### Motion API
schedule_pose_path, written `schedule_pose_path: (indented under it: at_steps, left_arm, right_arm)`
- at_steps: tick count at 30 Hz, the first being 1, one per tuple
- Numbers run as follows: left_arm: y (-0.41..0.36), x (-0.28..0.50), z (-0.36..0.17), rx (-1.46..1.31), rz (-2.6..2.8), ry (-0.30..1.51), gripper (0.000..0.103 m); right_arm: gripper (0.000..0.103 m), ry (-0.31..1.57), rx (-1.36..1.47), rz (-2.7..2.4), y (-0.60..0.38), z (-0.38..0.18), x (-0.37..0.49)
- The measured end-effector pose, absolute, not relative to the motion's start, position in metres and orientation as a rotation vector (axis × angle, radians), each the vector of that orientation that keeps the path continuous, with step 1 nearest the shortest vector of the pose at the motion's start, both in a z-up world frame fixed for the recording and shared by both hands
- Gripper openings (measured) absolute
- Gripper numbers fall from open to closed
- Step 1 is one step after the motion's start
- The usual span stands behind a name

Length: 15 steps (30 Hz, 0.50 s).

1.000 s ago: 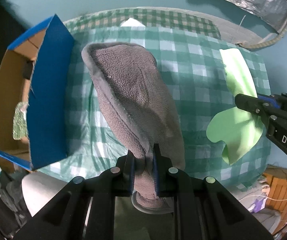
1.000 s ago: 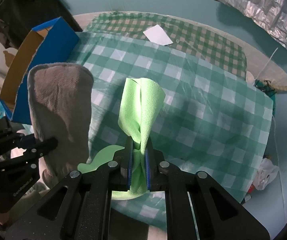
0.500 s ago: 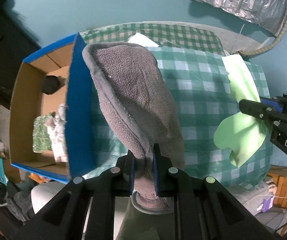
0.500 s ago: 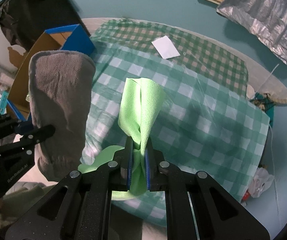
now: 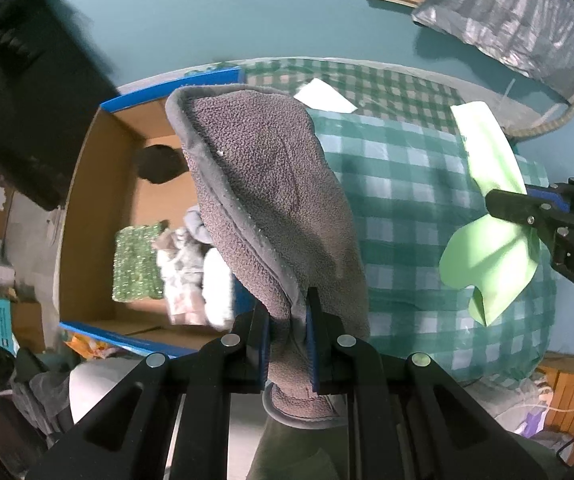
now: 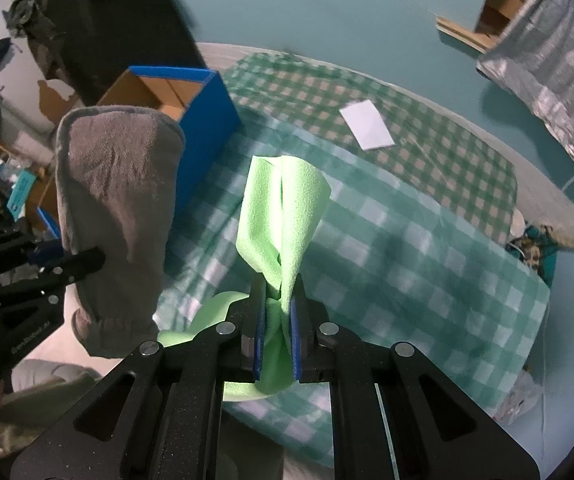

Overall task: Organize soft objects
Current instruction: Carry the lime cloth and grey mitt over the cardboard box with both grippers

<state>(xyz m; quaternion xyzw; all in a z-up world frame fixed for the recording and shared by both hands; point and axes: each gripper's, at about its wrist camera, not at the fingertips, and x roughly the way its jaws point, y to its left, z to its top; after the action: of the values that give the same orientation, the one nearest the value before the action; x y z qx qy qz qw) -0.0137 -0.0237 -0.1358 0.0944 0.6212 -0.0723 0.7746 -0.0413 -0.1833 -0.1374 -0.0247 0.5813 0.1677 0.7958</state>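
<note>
My left gripper (image 5: 287,312) is shut on a grey fleece cloth (image 5: 263,192) and holds it up over the open blue cardboard box (image 5: 99,184); the cloth also shows in the right wrist view (image 6: 115,216). My right gripper (image 6: 279,300) is shut on a light green cloth (image 6: 283,216), held above the green checked tablecloth (image 6: 407,240). The green cloth (image 5: 491,256) and right gripper (image 5: 499,200) show at the right of the left wrist view. The box holds several soft items, among them a green sparkly one (image 5: 137,264).
A white card (image 6: 367,124) lies on the far part of the table. The blue box (image 6: 191,120) stands off the table's left edge. Silver foil (image 6: 547,48) hangs at the back right. Clutter lies on the floor around the table.
Both grippers have swung left and lifted, each still holding its cloth. The grey cloth now hangs over the box opening, and more of the box inside shows.
</note>
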Motion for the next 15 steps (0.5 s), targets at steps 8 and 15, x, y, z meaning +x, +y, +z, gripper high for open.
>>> schedule_pose_path:
  at_steps: [8, 15]
  left_arm:
    - [0.012, -0.005, -0.123, 0.157, -0.115, 1.335, 0.015]
    - [0.047, 0.008, -0.115, 0.121, -0.071, 1.317, 0.015]
  right_arm:
    - [0.008, 1.225, -0.075, 0.429, -0.136, -0.127, -0.014]
    - [0.008, 1.207, -0.108, 0.487, -0.087, -0.12, 0.007]
